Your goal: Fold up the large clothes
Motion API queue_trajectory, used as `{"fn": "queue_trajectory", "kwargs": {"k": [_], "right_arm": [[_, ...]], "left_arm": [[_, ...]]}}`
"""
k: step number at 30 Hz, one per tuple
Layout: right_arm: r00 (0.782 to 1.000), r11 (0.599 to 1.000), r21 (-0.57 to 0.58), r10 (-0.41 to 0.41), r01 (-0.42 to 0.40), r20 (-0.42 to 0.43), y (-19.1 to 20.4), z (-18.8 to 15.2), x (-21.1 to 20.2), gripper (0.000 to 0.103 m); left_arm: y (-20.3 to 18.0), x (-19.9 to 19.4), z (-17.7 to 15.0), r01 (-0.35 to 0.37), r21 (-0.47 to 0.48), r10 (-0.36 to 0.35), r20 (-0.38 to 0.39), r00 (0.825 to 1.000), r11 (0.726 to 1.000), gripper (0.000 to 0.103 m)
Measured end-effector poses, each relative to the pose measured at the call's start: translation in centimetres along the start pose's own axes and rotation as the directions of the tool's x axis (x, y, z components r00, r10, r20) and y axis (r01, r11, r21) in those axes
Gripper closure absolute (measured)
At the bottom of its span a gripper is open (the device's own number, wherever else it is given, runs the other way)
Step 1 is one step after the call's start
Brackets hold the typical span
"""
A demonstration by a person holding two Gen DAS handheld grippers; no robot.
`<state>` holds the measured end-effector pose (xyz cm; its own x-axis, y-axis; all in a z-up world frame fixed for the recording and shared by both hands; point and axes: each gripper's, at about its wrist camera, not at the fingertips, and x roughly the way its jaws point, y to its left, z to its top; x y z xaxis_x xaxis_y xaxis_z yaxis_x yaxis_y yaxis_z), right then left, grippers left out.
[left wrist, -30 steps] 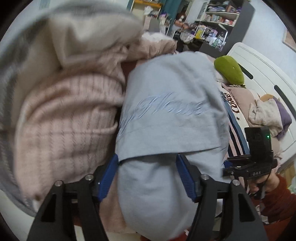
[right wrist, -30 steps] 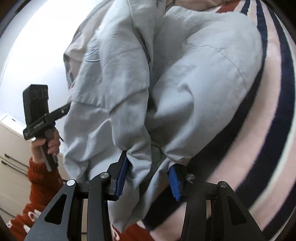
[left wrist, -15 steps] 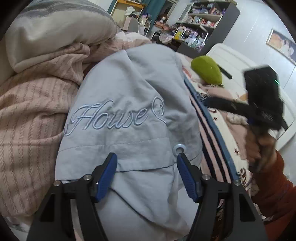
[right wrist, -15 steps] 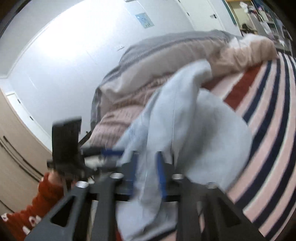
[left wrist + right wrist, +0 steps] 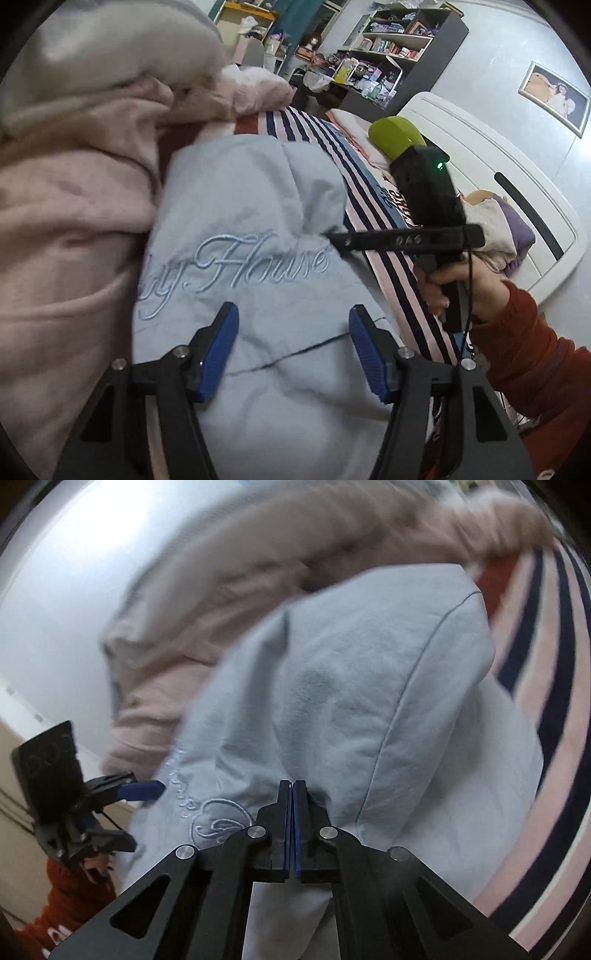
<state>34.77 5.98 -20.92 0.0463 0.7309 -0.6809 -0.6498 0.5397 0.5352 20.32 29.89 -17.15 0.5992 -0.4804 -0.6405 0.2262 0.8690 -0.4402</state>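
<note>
We pinch the blue garment (image 5: 351,686) in our right gripper (image 5: 292,786); our left gripper (image 5: 293,328), jaws closing over cloth, hasn't gripped yet, so that thin fold may slip.

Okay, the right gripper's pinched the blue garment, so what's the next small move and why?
Probably close the left gripper on the light blue garment: its jaws are closing with cloth between them, not yet pressed, while the right gripper already pinches a fold.

Each gripper (image 5: 293,345) is black, with ribbed blue pads (image 5: 367,349) and silver screws; the right gripper (image 5: 293,786) trails a thin black cable. Rust-red knit sleeves (image 5: 535,354).
</note>
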Motion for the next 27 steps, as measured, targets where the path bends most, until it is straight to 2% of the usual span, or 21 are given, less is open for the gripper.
{"fn": "queue_trajectory", "kwargs": {"k": [1, 3, 5, 10, 12, 13, 16, 22, 25, 27], "right_arm": [[1.0, 1.0, 0.017, -0.002, 0.002, -0.009, -0.9, -0.4, 0.4, 0.103], [1.0, 0.999, 0.038, 0.0, 0.0, -0.005, -2.2, -0.8, 0.9, 0.103], [1.0, 0.998, 0.054, 0.009, -0.009, 0.0, -2.8, -1.1, 1.5, 0.103], [1.0, 0.999, 0.031, -0.009, 0.008, 0.02, -2.0, -1.6, -0.1, 0.103], [0.999, 1.0, 0.01, -0.02, 0.019, 0.032, -1.3, -1.9, -1.4, 0.103], [0.999, 0.999, -0.008, -0.032, 0.032, 0.043, -0.6, -2.2, -2.2, 0.098], [0.995, 0.997, -0.061, -0.049, 0.054, 0.089, 1.0, -3.5, -5.5, 0.075], [0.978, 0.982, -0.149, -0.091, 0.12, 0.188, 4.0, -8.5, -12.9, 0.073], [0.969, 0.982, -0.134, -0.1, 0.133, 0.228, 4.4, -11.4, -16.2, 0.066], [0.959, 0.982, -0.12, -0.112, 0.148, 0.26, 4.1, -13.6, -18.7, 0.064]], "left_arm": [[0.0, 0.5, 0.2, -0.002, -0.001, 0.002, -0.002, 1.0, 1.0, 0.046], [0.2, 1.9, 1.3, -0.035, -0.002, 0.035, -0.023, 0.999, 0.999, 0.056], [0.1, 3.0, 2.0, -0.066, 0.001, 0.066, -0.042, 0.997, 0.998, 0.058], [-1.1, 2.7, 2.7, -0.129, 0.026, 0.13, -0.05, 0.99, 0.991, 0.056], [-2.2, 1.7, 2.3, -0.134, 0.033, 0.135, -0.034, 0.99, 0.99, 0.05], [-2.8, 1.0, 2.1, -0.131, 0.034, 0.132, -0.022, 0.991, 0.991, 0.049], [-5.7, -0.9, 1.6, -0.115, 0.061, 0.115, 0.011, 0.993, 0.991, 0.046], [-13.6, -3.6, 0.7, -0.119, 0.146, 0.104, 0.108, 0.989, 0.982, 0.036], [-17.8, -4.1, 0.2, -0.136, 0.19, 0.107, 0.156, 0.982, 0.972, 0.032], [-20.5, -4.2, -0.1, -0.168, 0.21, 0.127, 0.193, 0.973, 0.963, 0.03]]}}
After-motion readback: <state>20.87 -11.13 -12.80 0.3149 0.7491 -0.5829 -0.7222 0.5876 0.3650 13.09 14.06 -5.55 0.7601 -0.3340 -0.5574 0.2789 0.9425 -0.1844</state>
